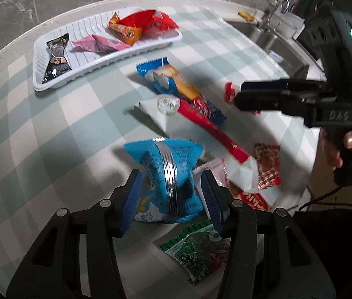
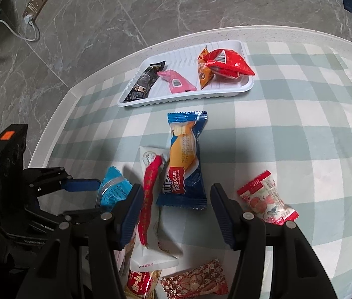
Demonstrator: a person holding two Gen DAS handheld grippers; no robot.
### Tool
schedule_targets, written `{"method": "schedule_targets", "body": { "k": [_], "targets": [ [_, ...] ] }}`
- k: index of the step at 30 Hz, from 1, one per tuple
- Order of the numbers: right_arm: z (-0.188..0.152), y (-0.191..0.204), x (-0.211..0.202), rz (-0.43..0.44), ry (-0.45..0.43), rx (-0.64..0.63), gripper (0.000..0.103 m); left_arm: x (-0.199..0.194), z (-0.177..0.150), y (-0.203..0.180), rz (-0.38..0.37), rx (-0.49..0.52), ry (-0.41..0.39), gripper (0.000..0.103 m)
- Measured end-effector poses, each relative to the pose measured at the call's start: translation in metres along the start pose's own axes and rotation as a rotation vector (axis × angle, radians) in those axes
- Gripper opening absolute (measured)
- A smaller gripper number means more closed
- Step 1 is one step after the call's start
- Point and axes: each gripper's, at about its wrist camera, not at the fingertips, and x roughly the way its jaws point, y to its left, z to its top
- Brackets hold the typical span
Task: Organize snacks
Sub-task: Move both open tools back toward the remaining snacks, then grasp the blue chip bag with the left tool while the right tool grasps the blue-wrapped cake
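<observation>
While four snacks already sit in the white tray (image 2: 246, 87), plenty more lie on the surface near it; left gripper (image 1: 169, 186) fingers are opening around a blue packet (image 1: 168, 174), right gripper (image 2: 176, 214) hangs half-open, empty.

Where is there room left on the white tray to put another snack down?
The white tray has a bare strip of ribbed floor between the pink packet and the orange packet. Its right end is crowded, where the red packet lies against the orange one. The black packet fills the left end. Outside the tray, the checked cloth to its right is bare.
</observation>
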Motion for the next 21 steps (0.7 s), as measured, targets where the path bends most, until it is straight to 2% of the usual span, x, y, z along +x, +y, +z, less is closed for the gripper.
{"method": "schedule_targets", "body": {
  "k": [7,13,21],
  "targets": [
    [0.004,0.001,0.007,-0.022,0.006,-0.012,0.059,0.022,0.002,0.006,0.023,-0.012,0.035,0.047],
    [0.012,-0.001,0.019,-0.038,0.024,-0.025,0.059,0.027,0.003,0.014,0.012,-0.031,0.028,0.048],
    [0.023,0.002,0.045,-0.075,0.061,-0.068,0.059,0.032,0.005,0.038,0.05,-0.093,0.033,0.049]
  ]
}}
